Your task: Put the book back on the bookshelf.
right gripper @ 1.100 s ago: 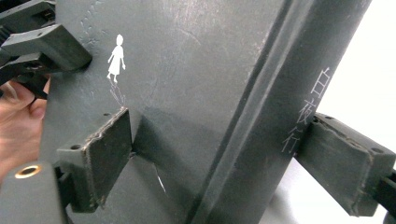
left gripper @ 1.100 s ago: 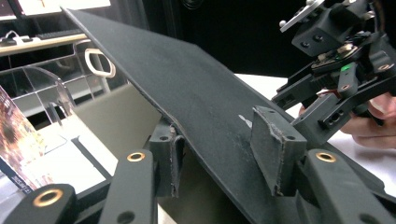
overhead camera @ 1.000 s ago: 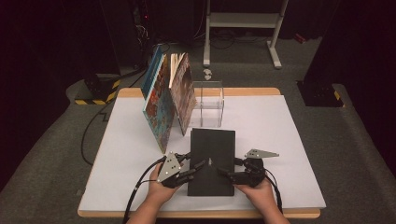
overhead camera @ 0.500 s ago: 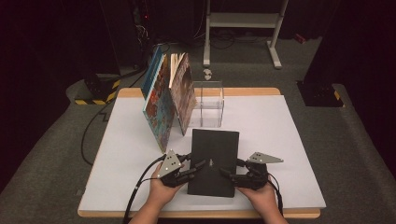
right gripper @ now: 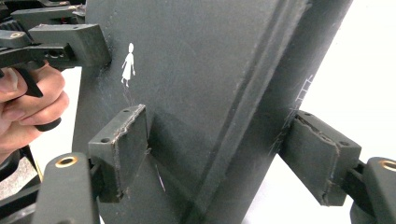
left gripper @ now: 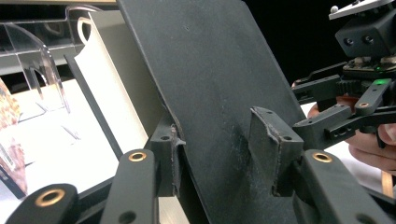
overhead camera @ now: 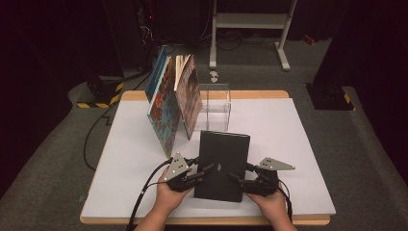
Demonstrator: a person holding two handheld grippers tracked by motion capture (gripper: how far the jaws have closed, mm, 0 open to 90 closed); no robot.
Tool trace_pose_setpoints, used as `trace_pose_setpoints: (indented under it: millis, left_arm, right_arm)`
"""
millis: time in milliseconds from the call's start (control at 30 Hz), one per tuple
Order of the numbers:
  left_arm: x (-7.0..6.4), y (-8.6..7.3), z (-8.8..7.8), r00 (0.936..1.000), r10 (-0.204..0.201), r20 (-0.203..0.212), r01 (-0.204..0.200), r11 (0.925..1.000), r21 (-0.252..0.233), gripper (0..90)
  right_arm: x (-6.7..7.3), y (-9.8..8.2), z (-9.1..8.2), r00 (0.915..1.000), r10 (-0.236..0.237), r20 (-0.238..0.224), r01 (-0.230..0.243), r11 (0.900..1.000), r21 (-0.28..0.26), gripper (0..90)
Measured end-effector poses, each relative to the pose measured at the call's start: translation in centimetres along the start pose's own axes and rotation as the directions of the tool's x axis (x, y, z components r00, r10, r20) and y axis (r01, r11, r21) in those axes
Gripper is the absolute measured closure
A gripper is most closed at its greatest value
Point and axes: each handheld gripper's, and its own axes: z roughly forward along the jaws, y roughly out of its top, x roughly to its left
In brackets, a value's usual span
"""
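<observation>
The left tongs (overhead camera: pixel 199 174) clamp the black book's (overhead camera: pixel 222 163) cover while the right tongs (overhead camera: pixel 239 179), closing, straddle its spine unpressed, so lifting now could flop it open.

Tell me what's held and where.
The left gripper pinches the black book by its front cover's near edge; the right gripper, jaws just closing, straddles the spine edge, not yet clamped.

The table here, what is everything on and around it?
black book: one, black with a small white figure, lying near the table's front edge
picture books: a few, colourful, leaning at the rear left
clear stand: one, transparent, behind the black book
table: one, white top, wooden rim
left gripper: one, black, jaws astride the black book's left edge
right gripper: one, black, jaws just been closing, astride the right edge
</observation>
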Motion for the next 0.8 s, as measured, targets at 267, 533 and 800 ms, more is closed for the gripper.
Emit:
trace_pose_setpoints:
  millis: [267, 533, 800]
  left_arm:
    - [-0.1, 0.3, 0.1, 1.0000, -0.002, -0.002, 0.002, 1.0000, -0.002, 56.4]
    - [-0.2, 0.5, 0.3, 0.9999, 0.007, -0.009, -0.007, 0.9999, -0.012, 56.8]
    - [-0.6, 0.9, 0.7, 0.9995, 0.024, -0.022, -0.025, 0.9996, -0.017, 57.1]
  right_arm:
    - [0.1, 0.1, -0.4, 0.9997, -0.012, 0.020, 0.013, 1.000, -0.018, 26.9]
    - [0.1, 0.3, -0.7, 0.9992, -0.018, 0.036, 0.020, 0.999, -0.038, 29.4]
    - [0.0, 0.6, -1.3, 0.9976, -0.030, 0.062, 0.034, 0.997, -0.072, 33.1]
